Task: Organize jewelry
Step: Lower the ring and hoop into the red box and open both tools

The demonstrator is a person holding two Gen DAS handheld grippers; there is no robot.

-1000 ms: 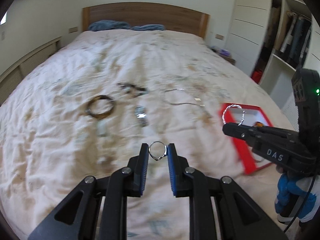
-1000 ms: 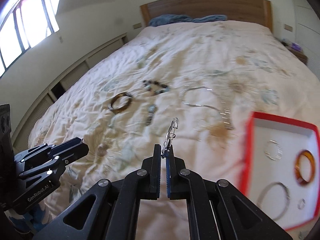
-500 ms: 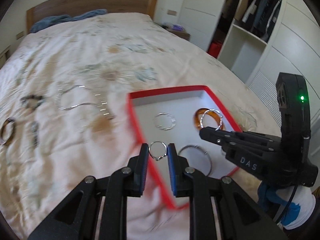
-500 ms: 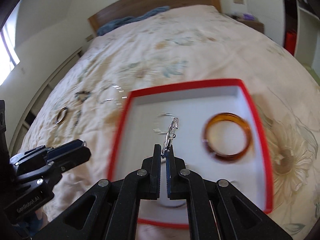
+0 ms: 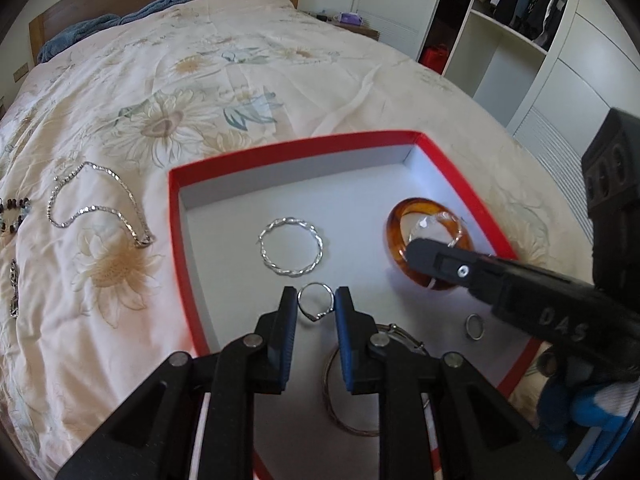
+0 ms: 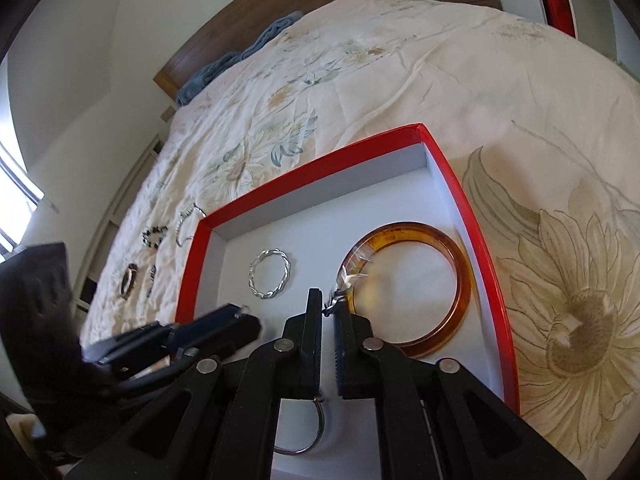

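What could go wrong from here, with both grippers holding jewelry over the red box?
1. The left gripper pinches the thin silver ring only at its edges; it may twist or spring sideways on release and miss the red box.
2. The right gripper holds a silver bracelet right over the amber bangle; dropped there, they could end up overlapping.
3. Both grippers sit close together above the box, so they might bump.
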